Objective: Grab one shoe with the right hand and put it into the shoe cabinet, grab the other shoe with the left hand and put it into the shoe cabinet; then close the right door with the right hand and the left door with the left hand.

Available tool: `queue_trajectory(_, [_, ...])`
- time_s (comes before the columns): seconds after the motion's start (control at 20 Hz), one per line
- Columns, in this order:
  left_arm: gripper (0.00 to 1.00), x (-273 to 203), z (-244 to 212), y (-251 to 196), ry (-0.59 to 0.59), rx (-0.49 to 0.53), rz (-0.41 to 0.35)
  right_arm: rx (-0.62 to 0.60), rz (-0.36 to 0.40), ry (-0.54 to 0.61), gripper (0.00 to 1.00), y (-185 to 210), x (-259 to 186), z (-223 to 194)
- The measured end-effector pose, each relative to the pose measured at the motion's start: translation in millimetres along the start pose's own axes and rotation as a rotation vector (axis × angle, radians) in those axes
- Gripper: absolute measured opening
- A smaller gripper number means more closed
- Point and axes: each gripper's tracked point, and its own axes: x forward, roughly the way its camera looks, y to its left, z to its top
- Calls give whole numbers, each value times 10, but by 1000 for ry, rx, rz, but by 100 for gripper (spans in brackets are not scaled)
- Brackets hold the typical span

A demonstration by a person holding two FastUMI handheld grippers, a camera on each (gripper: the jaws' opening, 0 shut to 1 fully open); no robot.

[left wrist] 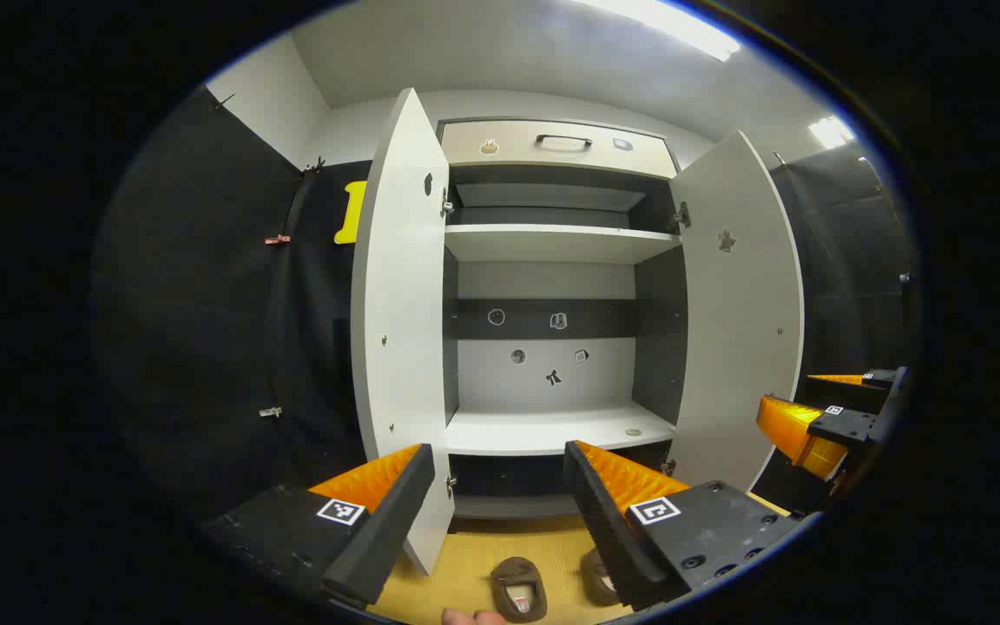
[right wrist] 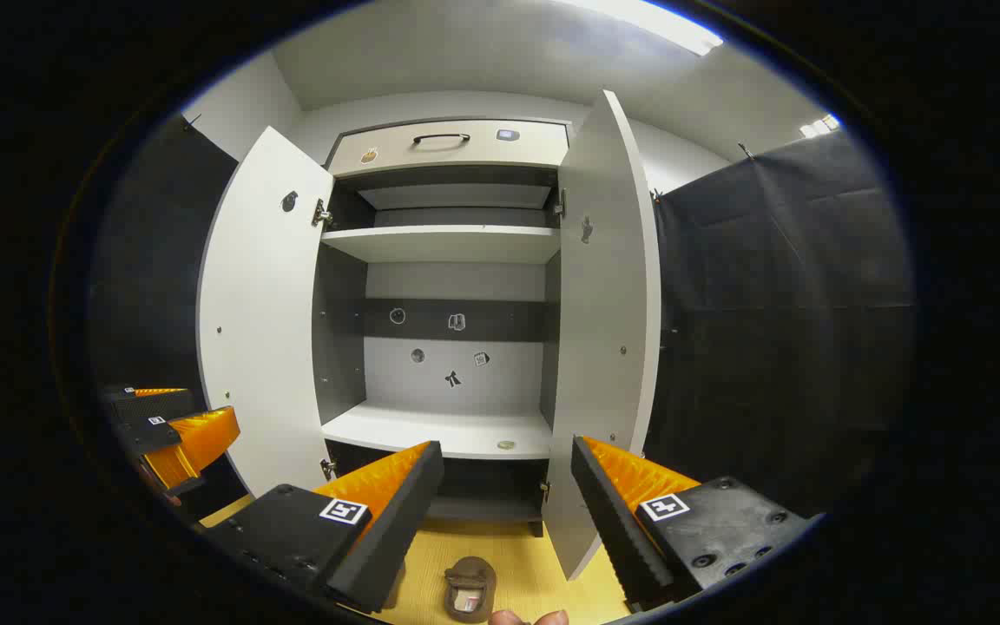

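Before open cabinet (left wrist: 552,260), both grippers gape empty

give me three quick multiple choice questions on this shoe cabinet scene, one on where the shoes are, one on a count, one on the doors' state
1. Where are the brown slip-on shoes?
A. on the yellow floor in front of the cabinet
B. on the middle shelf
C. in the top drawer

2. How many brown shoes lie on the floor in the left gripper view?
A. one
B. two
C. four

3. How do the two white doors of the tall white shoe cabinet stand?
A. both shut
B. left door open, right door shut
C. both open

Answers:
1 A, the shoes lie on the floor below the cabinet's front.
2 B, a second shoe lies beside the first.
3 C, both doors swing outward, baring the shelves.
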Motion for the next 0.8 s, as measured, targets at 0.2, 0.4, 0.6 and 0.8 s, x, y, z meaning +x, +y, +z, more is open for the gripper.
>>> queue_trajectory(0.2, [95, 2, -10, 17, 2, -6, 6, -12, -6, -9, 98, -25, -15, 6])
queue_trajectory(0.4, [95, -3, -6, 11, 4, -5, 7, -9, -3, -12, 98, -29, -12, 14])
queue_trajectory(0.6, [95, 7, -5, 14, 2, -2, 8, -13, -2, -8, 98, -27, 1, -9])
queue_trajectory(0.8, [95, 16, -5, 20, -3, -6, 8, -9, 2, -5, 98, -15, 21, -21])
